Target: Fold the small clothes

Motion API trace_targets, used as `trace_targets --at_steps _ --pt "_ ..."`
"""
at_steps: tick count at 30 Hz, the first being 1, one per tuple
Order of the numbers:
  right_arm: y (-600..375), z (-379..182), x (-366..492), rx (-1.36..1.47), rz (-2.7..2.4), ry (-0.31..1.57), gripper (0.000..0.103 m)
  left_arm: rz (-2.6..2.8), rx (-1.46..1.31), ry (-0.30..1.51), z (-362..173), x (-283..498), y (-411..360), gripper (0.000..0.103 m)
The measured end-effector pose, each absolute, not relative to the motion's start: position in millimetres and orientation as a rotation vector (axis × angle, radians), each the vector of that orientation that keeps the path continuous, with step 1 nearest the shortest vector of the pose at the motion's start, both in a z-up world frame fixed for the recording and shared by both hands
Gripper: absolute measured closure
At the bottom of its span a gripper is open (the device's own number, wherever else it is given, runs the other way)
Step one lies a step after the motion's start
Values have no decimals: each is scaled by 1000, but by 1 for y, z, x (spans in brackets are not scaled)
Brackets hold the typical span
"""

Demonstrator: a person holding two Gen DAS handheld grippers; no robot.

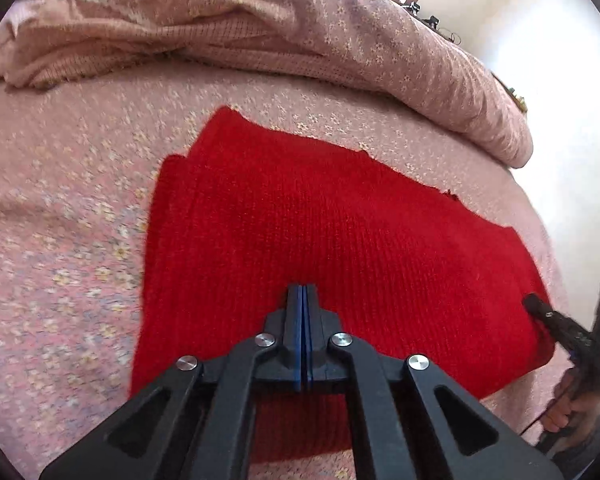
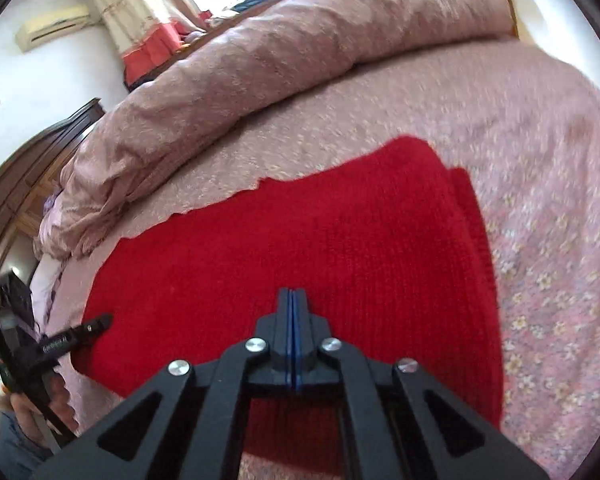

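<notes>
A red knitted garment [image 1: 300,216] lies folded flat on the pink flowered bed; it also shows in the right wrist view [image 2: 300,240]. My left gripper [image 1: 303,289] is shut with nothing between its blue pads, hovering over the garment's near part. My right gripper [image 2: 293,293] is likewise shut and empty above the garment. The right gripper also shows at the garment's right edge in the left wrist view [image 1: 532,302]. The left gripper shows at the garment's left edge in the right wrist view [image 2: 104,320].
A rolled pink quilt [image 1: 340,40] lies along the far side of the bed [image 1: 60,200]; it also shows in the right wrist view [image 2: 260,60]. A dark wooden headboard [image 2: 28,168] stands at left. A window and curtains are behind.
</notes>
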State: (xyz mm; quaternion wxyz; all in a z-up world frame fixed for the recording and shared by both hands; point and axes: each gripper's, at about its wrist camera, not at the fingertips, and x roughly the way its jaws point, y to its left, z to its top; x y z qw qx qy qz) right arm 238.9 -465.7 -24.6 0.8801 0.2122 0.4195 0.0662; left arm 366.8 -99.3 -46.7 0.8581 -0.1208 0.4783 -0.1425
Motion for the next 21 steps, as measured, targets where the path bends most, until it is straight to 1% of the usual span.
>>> trace_targets --at_steps 1,4,6,7,8,9,10,11,12,13,15,16,20,21 --pt "-465 -23 235 440 153 866 103 -285 -231 996 -44 363 -101 103" --pt "-465 -19 226 458 171 854 97 -269 -188 984 -38 354 -105 103" --pt "-471 -18 216 486 166 839 88 -271 -160 975 -37 347 -104 103" --pt "-476 -18 209 514 165 826 85 -272 -143 971 -37 345 -105 101" --pt "-478 -18 208 531 169 818 79 -271 -130 970 -37 343 -105 100" --pt "-482 -18 202 554 172 808 75 -267 -116 966 -37 340 -104 99" --pt "-485 -17 197 578 178 796 74 -266 -111 962 -37 335 -102 98" --pt "-489 -17 190 603 189 785 70 -266 -114 959 -36 332 -100 97" --pt "-493 -18 181 635 205 773 62 -271 -127 954 -34 327 -96 92" --pt "-499 -19 171 680 231 754 57 -280 -156 946 -34 319 -88 87" --pt "-509 -25 151 779 284 698 24 -298 -197 937 -34 310 -79 86" --pt "-515 -30 143 829 301 677 19 -306 -220 928 -36 304 -74 86" --pt "-539 -68 120 1099 305 629 17 -301 -237 906 -41 294 -74 85" --pt "-544 -81 120 1169 294 630 19 -295 -237 904 -40 293 -76 85"
